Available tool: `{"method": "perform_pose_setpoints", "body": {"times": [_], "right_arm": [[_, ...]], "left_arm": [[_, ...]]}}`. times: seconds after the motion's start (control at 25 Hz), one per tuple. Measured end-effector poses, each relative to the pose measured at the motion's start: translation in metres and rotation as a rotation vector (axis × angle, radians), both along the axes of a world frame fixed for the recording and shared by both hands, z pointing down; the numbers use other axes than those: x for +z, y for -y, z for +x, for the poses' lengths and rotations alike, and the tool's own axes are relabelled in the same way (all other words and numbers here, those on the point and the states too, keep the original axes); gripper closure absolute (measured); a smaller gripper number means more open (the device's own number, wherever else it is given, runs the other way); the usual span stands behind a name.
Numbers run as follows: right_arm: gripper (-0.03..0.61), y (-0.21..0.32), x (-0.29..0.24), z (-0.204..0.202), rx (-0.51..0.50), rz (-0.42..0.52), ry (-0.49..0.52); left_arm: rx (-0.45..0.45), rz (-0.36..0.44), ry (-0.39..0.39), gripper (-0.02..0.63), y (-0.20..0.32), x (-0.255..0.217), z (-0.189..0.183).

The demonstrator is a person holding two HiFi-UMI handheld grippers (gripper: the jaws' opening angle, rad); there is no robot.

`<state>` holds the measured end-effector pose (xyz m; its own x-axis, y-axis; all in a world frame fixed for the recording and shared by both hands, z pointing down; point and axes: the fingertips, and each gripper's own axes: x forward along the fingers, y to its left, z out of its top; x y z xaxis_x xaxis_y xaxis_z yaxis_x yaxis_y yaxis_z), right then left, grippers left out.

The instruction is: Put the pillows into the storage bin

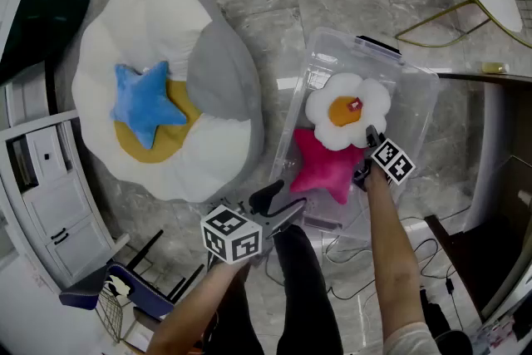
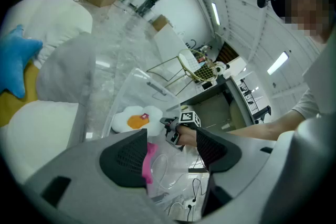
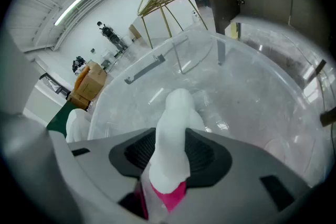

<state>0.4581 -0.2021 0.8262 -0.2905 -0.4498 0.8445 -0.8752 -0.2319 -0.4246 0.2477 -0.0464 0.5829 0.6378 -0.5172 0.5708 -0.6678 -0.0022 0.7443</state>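
Head view: clear storage bin (image 1: 416, 87) on floor. White flower pillow (image 1: 345, 108) lies mid-bin, partly over pink star pillow (image 1: 324, 166) at bin's near end. Right gripper (image 1: 368, 137) at flower's near edge. Left gripper (image 1: 283, 199) outside bin's near corner. Blue star pillow (image 1: 145, 102) on beanbag (image 1: 150, 21).

Left gripper view: left gripper (image 2: 170, 155) jaws wide apart, nothing between.

Right gripper view: right gripper (image 3: 170, 157) pads clamp flower pillow (image 3: 176, 128) petal, inside bin (image 3: 252, 86).

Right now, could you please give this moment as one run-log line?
left gripper: open, empty | right gripper: gripping flower pillow in bin | blue star pillow: on beanbag
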Motion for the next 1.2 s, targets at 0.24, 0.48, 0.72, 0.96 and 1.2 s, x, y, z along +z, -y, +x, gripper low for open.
{"method": "perform_pose_setpoints", "body": {"times": [0.24, 0.48, 0.72, 0.96, 1.2], "right_arm": [[0.399, -0.022, -0.023, 0.000, -0.036, 0.027, 0.013], [0.391, -0.039, -0.073, -0.032, -0.183, 0.149, 0.020], [0.391, -0.080, -0.122, -0.082, -0.384, 0.202, -0.032], [0.391, -0.119, -0.183, -0.174, -0.706, 0.336, -0.080], [0.390, -0.142, -0.222, -0.270, -0.838, 0.437, -0.041]], "left_arm": [[0.033, 0.019, -0.012, 0.333, 0.003, -0.006, 0.005], [0.051, 0.036, -0.011, 0.333, -0.008, -0.010, -0.003], [0.044, 0.033, 0.012, 0.333, -0.035, -0.014, -0.033], [-0.032, 0.050, 0.009, 0.333, -0.055, -0.029, -0.079], [-0.034, 0.095, 0.046, 0.333, -0.072, -0.042, -0.138]]}}
